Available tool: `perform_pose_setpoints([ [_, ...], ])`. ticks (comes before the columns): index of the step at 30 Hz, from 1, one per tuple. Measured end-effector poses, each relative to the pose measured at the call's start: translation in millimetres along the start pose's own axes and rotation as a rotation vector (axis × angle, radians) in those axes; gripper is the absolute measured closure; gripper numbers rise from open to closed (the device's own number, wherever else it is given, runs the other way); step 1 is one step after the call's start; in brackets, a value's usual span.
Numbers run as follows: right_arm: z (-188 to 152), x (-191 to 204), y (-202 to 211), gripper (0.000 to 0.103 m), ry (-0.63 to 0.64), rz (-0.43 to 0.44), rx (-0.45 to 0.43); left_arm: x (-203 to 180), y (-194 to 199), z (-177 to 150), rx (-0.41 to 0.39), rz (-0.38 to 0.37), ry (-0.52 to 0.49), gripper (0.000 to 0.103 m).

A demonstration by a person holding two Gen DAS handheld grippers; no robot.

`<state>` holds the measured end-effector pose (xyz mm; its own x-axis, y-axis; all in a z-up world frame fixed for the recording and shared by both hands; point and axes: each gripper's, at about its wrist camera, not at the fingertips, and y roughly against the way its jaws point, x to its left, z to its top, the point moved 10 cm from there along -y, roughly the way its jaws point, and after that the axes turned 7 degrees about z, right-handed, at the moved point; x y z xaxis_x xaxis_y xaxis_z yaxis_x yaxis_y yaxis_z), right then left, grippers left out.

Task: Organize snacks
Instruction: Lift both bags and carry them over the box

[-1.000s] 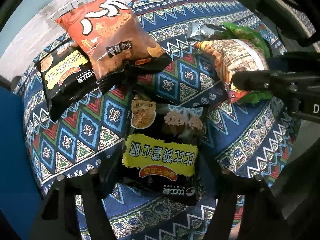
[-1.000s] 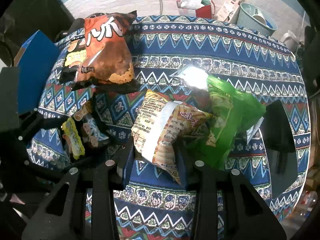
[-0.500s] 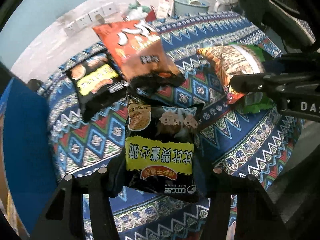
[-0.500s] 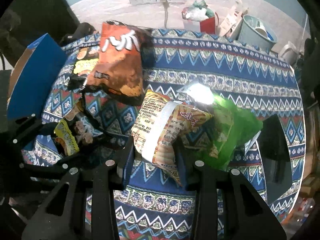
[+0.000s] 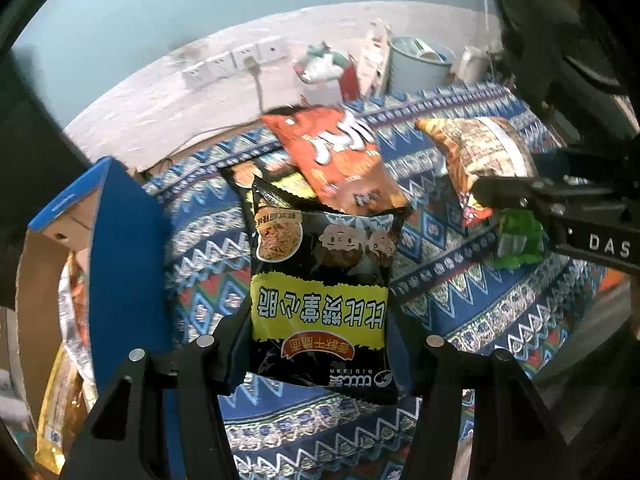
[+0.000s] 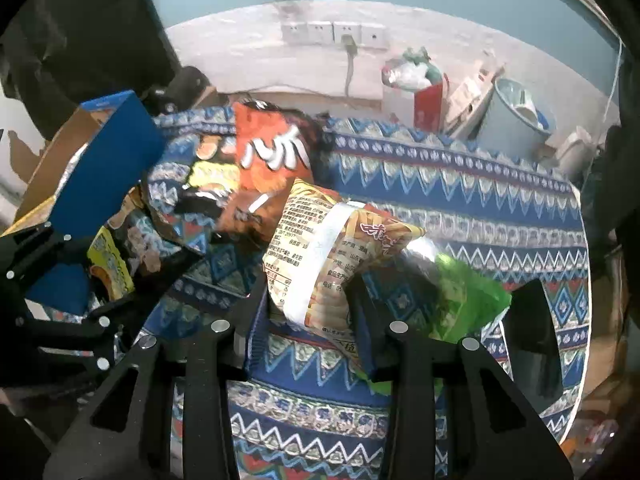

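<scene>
Two grippers, each clamped on one snack bag, both held above the cloth [image 5: 472,312].

1. Left gripper [image 5: 320,344]: jaws closed onto the black bag [image 5: 320,280], gripping its lower edge from both sides. Bag stands upright, print upside down, clear of the cloth.
2. Right gripper [image 6: 308,312]: jaws closed onto the striped bag [image 6: 320,256], fingers pinching its lower half. Bag tilts up and away from the cam. In the left cam view the same bag [image 5: 480,152] shows w/ one finger across its lower end.
3. Green bag [image 6: 468,296]: just right of the striped bag, touching it. Cannot tell whether it rests on the cloth or hangs w/ the striped bag.
4. Orange bag [image 5: 340,160]: on the cloth, behind the black bag, lying over a 2nd black bag [image 5: 260,172].
5. Box [image 5: 124,260], blue outside, cardboard inside: at the cloth's left edge, left of the black bag. Open; foil packs visible inside.
6. Bucket [image 6: 516,116] and sockets [image 6: 336,34]: beyond the cloth's far edge, by the wall.
</scene>
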<state>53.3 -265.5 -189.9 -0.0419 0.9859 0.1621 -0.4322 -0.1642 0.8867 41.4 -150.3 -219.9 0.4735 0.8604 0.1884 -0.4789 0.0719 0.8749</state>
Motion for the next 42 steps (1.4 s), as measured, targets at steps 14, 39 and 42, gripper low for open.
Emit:
perform_pose_setpoints([
  [14, 32, 52, 18, 0.067, 0.060, 0.056, -0.071, 70, 28, 4, -0.035, 0.047, 0.151, 0.045],
  [39, 83, 179, -5, 0.067, 0.214, 0.160, -0.074, 206, 61, -24, -0.091, 0.161, 0.362, 0.045],
  [42, 88, 194, -10, 0.067, 0.224, 0.169, -0.072, 221, 62, -29, -0.092, 0.167, 0.388, 0.045],
])
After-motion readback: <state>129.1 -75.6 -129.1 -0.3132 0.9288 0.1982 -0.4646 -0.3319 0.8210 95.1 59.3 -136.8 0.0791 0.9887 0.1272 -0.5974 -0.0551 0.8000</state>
